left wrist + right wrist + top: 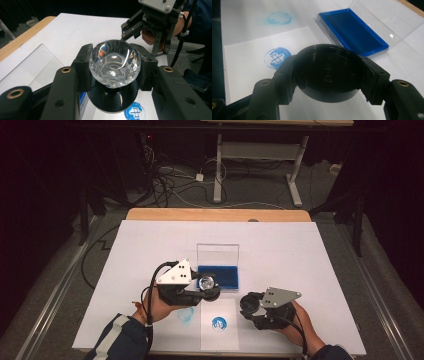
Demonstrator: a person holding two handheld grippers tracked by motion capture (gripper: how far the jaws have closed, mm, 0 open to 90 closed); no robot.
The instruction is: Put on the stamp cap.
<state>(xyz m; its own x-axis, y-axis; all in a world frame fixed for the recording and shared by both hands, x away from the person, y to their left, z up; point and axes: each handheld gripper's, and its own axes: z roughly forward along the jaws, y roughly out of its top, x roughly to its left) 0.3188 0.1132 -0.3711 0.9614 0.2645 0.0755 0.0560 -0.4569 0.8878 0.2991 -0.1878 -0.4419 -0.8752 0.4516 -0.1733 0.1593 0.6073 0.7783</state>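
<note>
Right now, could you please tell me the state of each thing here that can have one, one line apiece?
Left gripper: shut on the stamp.
Stamp: held off the paper by its clear knob, black base downward.
Right gripper: shut on the black cap.
Black cap: held above the paper, off the stamp.
Ink pad: open, clear lid standing up behind it.
Paper sheet: flat, bearing one blue print.
</note>
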